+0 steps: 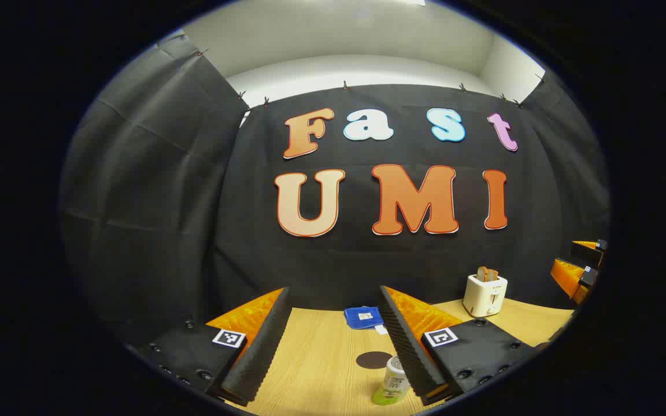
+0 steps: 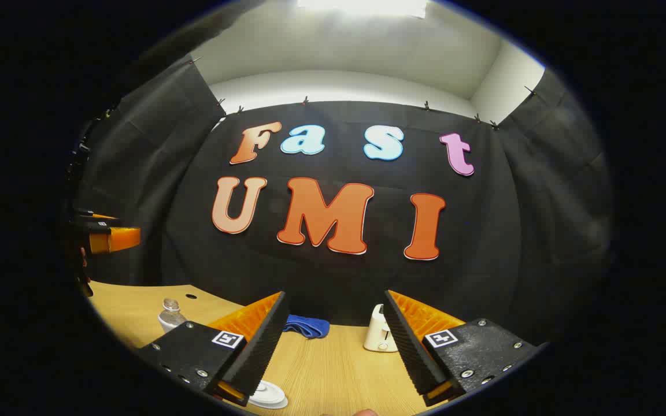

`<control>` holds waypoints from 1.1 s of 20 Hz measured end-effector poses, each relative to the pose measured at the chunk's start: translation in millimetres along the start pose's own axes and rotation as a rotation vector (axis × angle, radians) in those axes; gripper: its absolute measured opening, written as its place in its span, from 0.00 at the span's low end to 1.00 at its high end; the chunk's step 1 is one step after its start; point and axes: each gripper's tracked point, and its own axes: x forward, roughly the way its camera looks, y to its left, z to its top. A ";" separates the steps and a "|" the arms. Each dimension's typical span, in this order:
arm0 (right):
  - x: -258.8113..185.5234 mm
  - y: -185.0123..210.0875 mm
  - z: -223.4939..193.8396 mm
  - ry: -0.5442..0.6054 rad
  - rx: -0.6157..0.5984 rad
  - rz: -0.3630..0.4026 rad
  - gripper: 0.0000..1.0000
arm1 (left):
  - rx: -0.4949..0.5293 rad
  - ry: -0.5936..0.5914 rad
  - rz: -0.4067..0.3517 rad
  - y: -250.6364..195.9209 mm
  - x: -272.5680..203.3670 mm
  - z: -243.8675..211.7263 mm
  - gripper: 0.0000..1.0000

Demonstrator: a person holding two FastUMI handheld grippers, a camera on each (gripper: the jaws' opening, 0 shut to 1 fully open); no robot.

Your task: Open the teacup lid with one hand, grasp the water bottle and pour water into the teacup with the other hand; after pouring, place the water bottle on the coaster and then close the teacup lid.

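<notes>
Clear plastic water bottle with a green label [image 1: 391, 381] upright on the wooden table [image 1: 321, 364], just beside a dark round coaster [image 1: 374, 359]. White round teacup lid [image 2: 268, 395] near the right gripper [image 2: 333, 346]. Left gripper [image 1: 333, 341] spread wide, empty; right likewise. White toaster [image 1: 484, 294] and blue cloth [image 1: 363, 317] by the wall.

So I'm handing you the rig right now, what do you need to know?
Left claw: open, empty, above the table, water bottle close by its right finger.
Right claw: open, empty, white teacup low by its left finger.
Bottle stands upright beside the dark coaster, not on it.
Teacup lid looks on; partly hidden.
Done: nothing visible.
Left: lift lid, pour, bottle onto coaster, close lid.
</notes>
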 end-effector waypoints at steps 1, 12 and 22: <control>-0.3 1.0 0.3 -0.001 0.008 0.004 0.98 | 0.006 0.000 0.006 1.7 -1.6 -0.2 0.99; 0.1 5.6 -6.0 0.024 0.027 0.012 0.98 | 0.007 0.006 0.012 0.0 -3.7 -4.5 0.96; 6.8 22.4 -24.4 0.070 0.057 0.054 0.98 | 0.013 0.012 -0.009 -11.1 -3.1 -17.7 0.95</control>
